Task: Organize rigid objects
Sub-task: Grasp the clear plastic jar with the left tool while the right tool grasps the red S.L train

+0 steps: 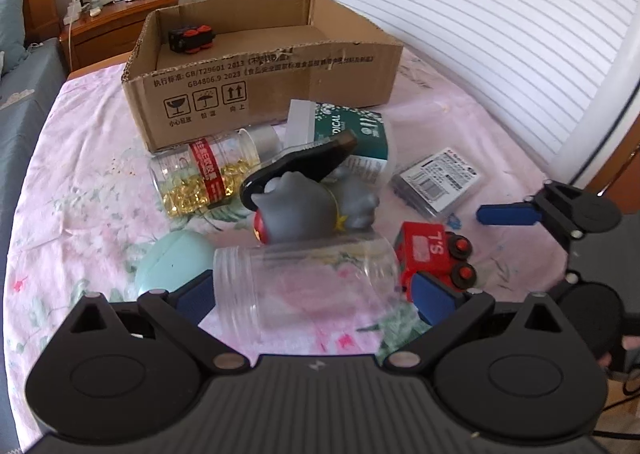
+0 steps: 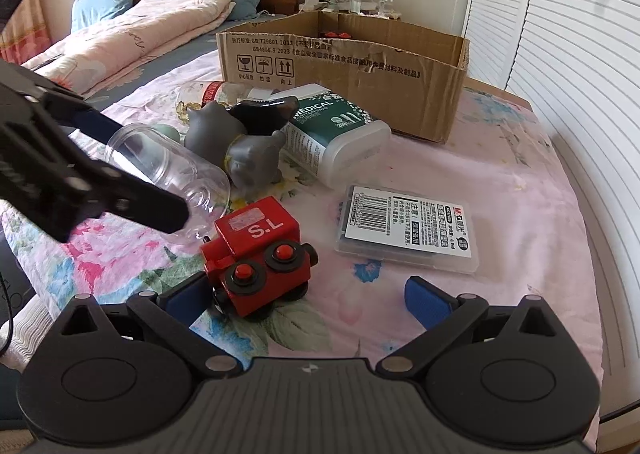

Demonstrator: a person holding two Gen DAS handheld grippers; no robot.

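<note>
A clear empty jar [image 1: 304, 286] lies on its side on the floral bedsheet, between the blue pads of my left gripper [image 1: 316, 298], which is open and straddles it. The right wrist view shows the same jar [image 2: 168, 165] with the left gripper's fingers [image 2: 160, 213] on either side. My right gripper [image 2: 308, 298] is open; a red toy train [image 2: 256, 254] marked "S.L" lies just inside its left pad, apart from the right pad. The open cardboard box [image 1: 264, 93] stands behind the pile, with a black and red toy car [image 1: 190, 38] inside.
Near the jar lie a grey toy figure [image 1: 308, 213], a capsule bottle [image 1: 200, 177], a black flat tool [image 1: 300, 161], a green "MEDICAL" box [image 1: 356, 141], a clear labelled case [image 2: 404, 225] and a mint round object [image 1: 172, 262]. A louvred door runs along the right. A nightstand [image 1: 116, 21] stands behind.
</note>
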